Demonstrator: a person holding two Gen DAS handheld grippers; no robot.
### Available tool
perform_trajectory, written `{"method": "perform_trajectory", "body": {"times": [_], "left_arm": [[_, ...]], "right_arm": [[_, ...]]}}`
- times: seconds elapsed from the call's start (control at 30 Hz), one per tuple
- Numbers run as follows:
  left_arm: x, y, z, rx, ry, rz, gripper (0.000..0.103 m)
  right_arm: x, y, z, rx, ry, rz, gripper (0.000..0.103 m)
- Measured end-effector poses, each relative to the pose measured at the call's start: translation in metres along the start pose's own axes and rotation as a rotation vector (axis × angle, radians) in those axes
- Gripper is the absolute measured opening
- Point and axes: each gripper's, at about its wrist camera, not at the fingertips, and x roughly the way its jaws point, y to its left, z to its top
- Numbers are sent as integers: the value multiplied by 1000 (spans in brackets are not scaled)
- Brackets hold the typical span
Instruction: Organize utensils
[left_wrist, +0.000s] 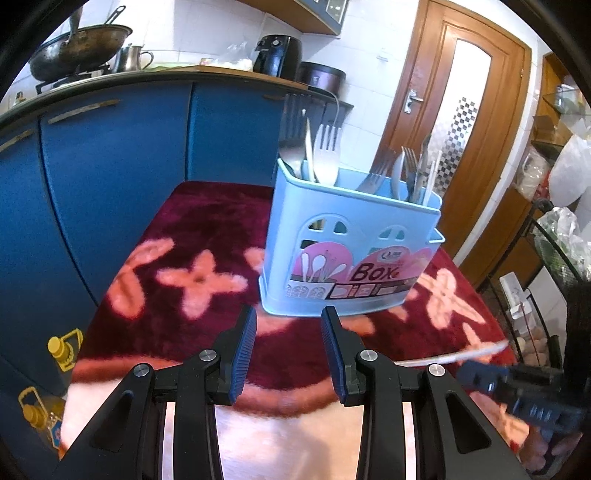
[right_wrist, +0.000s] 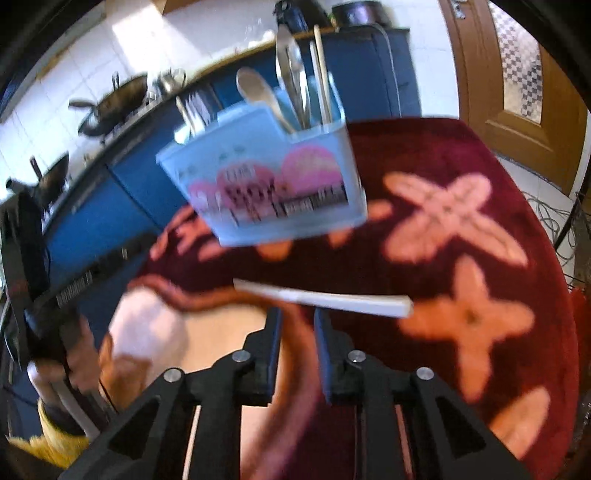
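Note:
A light blue plastic utensil box (left_wrist: 351, 254) stands on a dark red rug with pink flower shapes (left_wrist: 192, 229). It holds several forks, spoons and sticks (left_wrist: 327, 155). My left gripper (left_wrist: 289, 325) is open and empty, just in front of the box. In the right wrist view the box (right_wrist: 266, 181) is blurred, with a wooden spoon (right_wrist: 258, 92) and tongs in it. A white flat utensil (right_wrist: 325, 297) lies across the tips of my right gripper (right_wrist: 297, 321); the jaws stand apart, and whether they hold it is unclear. The same utensil (left_wrist: 454, 356) shows in the left view, at the right gripper (left_wrist: 517, 391).
Blue kitchen cabinets (left_wrist: 110, 166) stand behind the rug, with a wok (left_wrist: 77, 48) and an air fryer (left_wrist: 277, 55) on the counter. A wooden door (left_wrist: 461, 110) is at the right. Yellow-capped oil bottles (left_wrist: 62, 350) stand at the left. A wire rack (left_wrist: 546, 266) stands right.

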Motion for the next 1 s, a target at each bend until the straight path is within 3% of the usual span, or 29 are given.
{"method": "perform_trajectory", "body": {"times": [0.1, 0.17, 0.3, 0.4, 0.53, 0.9, 1.0], "left_arm": [[-2, -3, -2, 7, 2, -3, 37], [-4, -5, -4, 12, 3, -1, 37], [-7, -7, -7, 17, 7, 6, 37], [-11, -5, -9, 15, 5, 12, 37], [-17, 0, -12, 9, 1, 26, 37], [-16, 12, -17, -14, 13, 47, 37], [-15, 14, -17, -19, 15, 49, 37]], "right_arm": [[6, 3, -12, -40, 106, 9, 24], [6, 8, -17, -72, 128, 11, 24], [1, 24, -8, -191, 87, -59, 24], [9, 31, 5, -277, 92, -90, 31], [28, 36, 19, -386, 110, -178, 32], [73, 54, 28, -599, 255, -175, 31], [81, 62, 29, -646, 268, -196, 23]]}}
